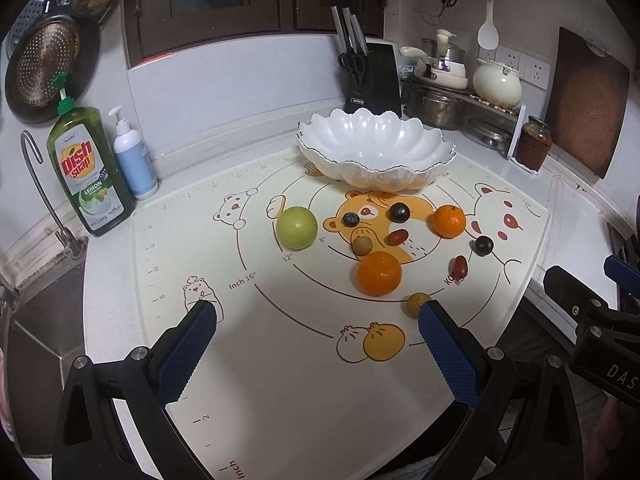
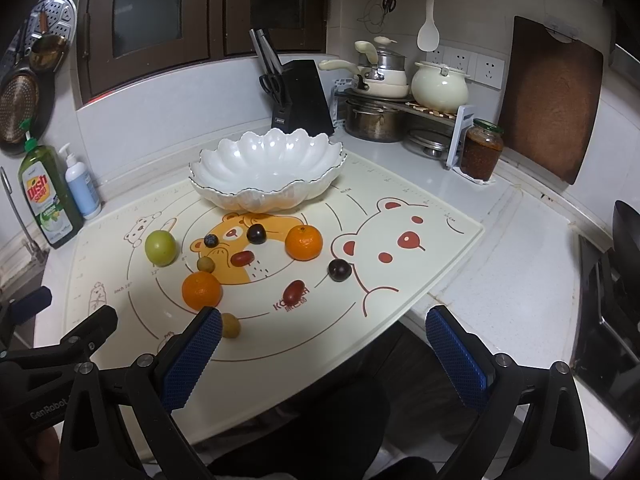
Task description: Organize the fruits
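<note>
A white scalloped bowl (image 1: 376, 148) (image 2: 266, 168) stands empty at the back of a bear-print mat (image 1: 280, 380) (image 2: 440, 236). Fruits lie loose in front of it: a green apple (image 1: 296, 227) (image 2: 160, 247), two oranges (image 1: 379, 273) (image 1: 449, 221) (image 2: 201, 289) (image 2: 303, 242), a blueberry (image 1: 351, 219), two dark grapes (image 1: 399, 212) (image 1: 483, 245), two red grape tomatoes (image 1: 397, 237) (image 1: 460, 266) and two small tan fruits (image 1: 362, 245) (image 1: 416, 304). My left gripper (image 1: 318, 322) is open low over the mat's near part, its right finger beside the near tan fruit. My right gripper (image 2: 324, 328) is open over the mat's front edge.
A dish soap bottle (image 1: 88, 172) and pump bottle (image 1: 134, 158) stand left by the sink (image 1: 36, 320). A knife block (image 1: 372, 78), pots (image 1: 440, 104), a jar (image 1: 534, 142) and a cutting board (image 1: 586, 100) line the back right. A stove edge (image 2: 616, 320) lies far right.
</note>
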